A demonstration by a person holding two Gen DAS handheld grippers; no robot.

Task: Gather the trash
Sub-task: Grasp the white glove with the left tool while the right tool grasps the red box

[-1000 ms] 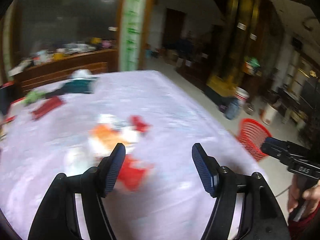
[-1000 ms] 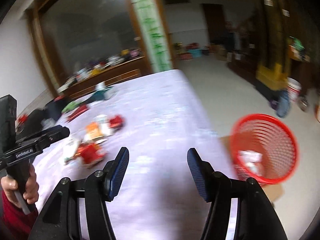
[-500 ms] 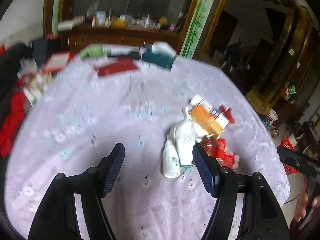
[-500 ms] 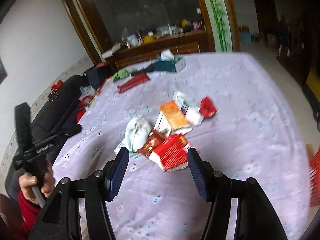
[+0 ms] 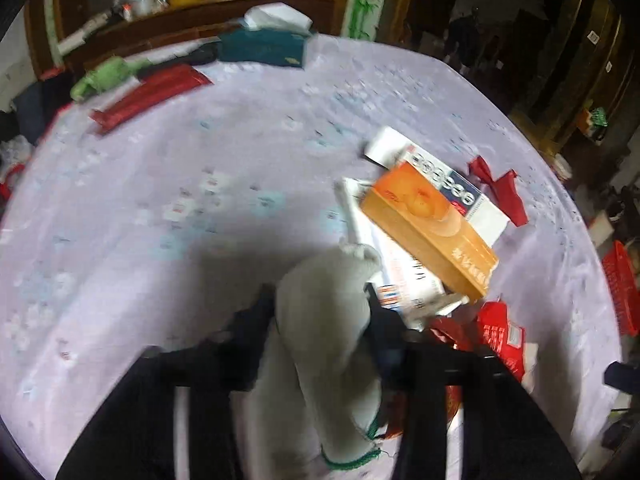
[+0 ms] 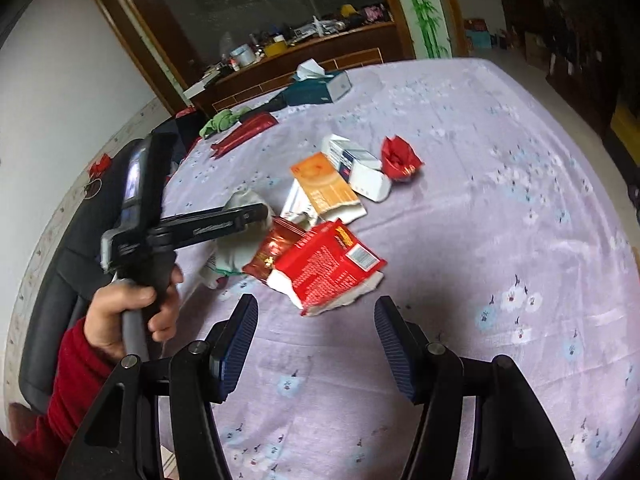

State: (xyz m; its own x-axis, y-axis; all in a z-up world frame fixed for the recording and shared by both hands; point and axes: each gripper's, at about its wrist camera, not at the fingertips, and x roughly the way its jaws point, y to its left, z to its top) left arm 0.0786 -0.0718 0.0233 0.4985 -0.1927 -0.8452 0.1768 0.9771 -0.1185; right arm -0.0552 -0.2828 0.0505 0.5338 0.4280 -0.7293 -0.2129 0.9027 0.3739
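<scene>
A pile of trash lies on the purple flowered tablecloth (image 6: pixel 500 208). My left gripper (image 5: pixel 320 312) is closed around a white sock-like cloth (image 5: pixel 324 320), its fingers pressing both sides; the right wrist view shows this gripper (image 6: pixel 256 216) on the cloth (image 6: pixel 240 248). Beside it lie an orange box (image 5: pixel 432 224), a white and blue box (image 6: pixel 356 164), a torn red packet (image 6: pixel 332 264) and a crumpled red wrapper (image 6: pixel 400 156). My right gripper (image 6: pixel 316 320) is open and empty, just short of the torn red packet.
A red basket (image 5: pixel 622 280) stands on the floor past the table's right edge. At the far side lie a teal tissue box (image 6: pixel 316 88), a green cloth (image 6: pixel 222 120) and a long red packet (image 6: pixel 244 132). A dark chair (image 6: pixel 56 280) is at left.
Both grippers swung from the basket side back to the pile and moved closer. My left gripper went from open to closed on the white cloth.
</scene>
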